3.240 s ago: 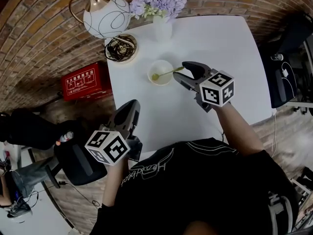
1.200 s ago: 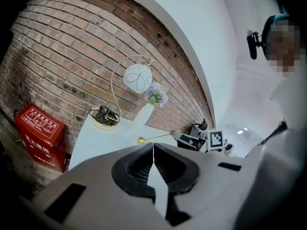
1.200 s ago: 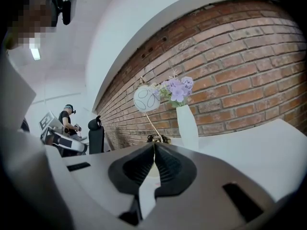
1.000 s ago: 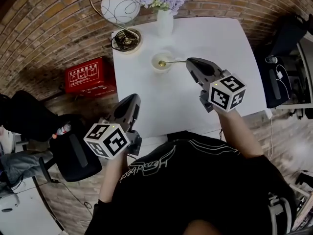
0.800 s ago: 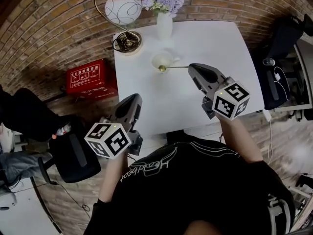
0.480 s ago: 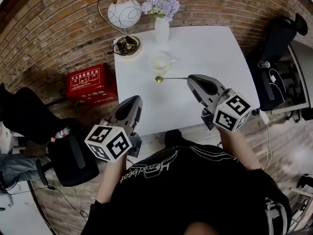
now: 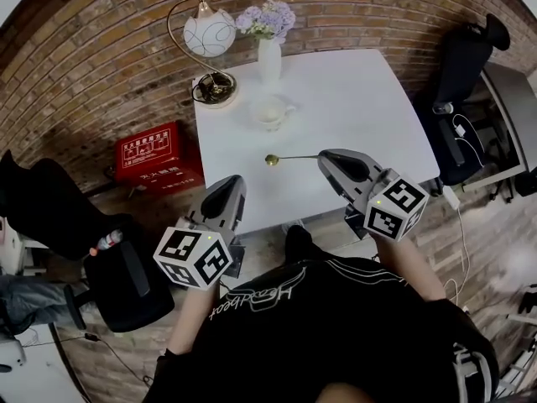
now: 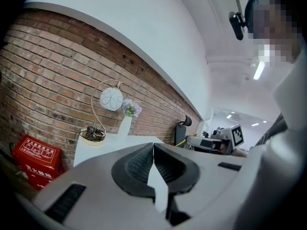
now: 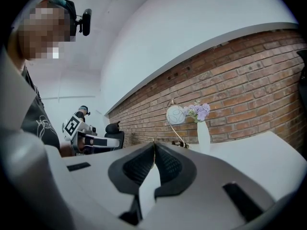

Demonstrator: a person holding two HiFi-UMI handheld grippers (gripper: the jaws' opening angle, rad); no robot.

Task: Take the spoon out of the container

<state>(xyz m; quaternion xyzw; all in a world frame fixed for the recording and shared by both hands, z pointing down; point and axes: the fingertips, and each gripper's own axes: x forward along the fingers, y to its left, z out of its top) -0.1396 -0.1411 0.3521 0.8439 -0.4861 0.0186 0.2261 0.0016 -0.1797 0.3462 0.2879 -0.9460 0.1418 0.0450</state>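
Spoon [image 7: 292, 157]: held level over the white table [image 7: 369, 99], at the centre of the frame. The bowl end points to the frame's left and the handle end is clamped at the right. It is outside the container and apart from it, lower in the frame. Whether it touches the tabletop cannot be told.
Container [image 7: 270, 112]: a white cup, set on the table in the upper centre, just below the vase.
Right gripper [image 7: 322, 156]: clenched on the spoon handle. In the right gripper view the jaws are seen pressed together with a thin sliver of handle between them.
Left gripper [image 7: 234, 183]: jaws closed together and empty, held at the table's lower-left corner in the frame, well apart from the spoon.
Between spoon and container: bare tabletop.
Vase [image 7: 268, 60]: white, upright, with purple flowers [image 7: 267, 19], at the table's upper edge.
Lamp [image 7: 210, 34]: a round white shade on a gold arc, based at the table's upper-left corner, beside the vase.
Red box [image 7: 151, 152]: on the floor, left of the table.
Chairs: one black chair [image 7: 466, 53] at the upper right and another [image 7: 126, 280] at the lower left, both off the table.
Brick wall [image 7: 101, 57]: runs along the upper left of the frame.
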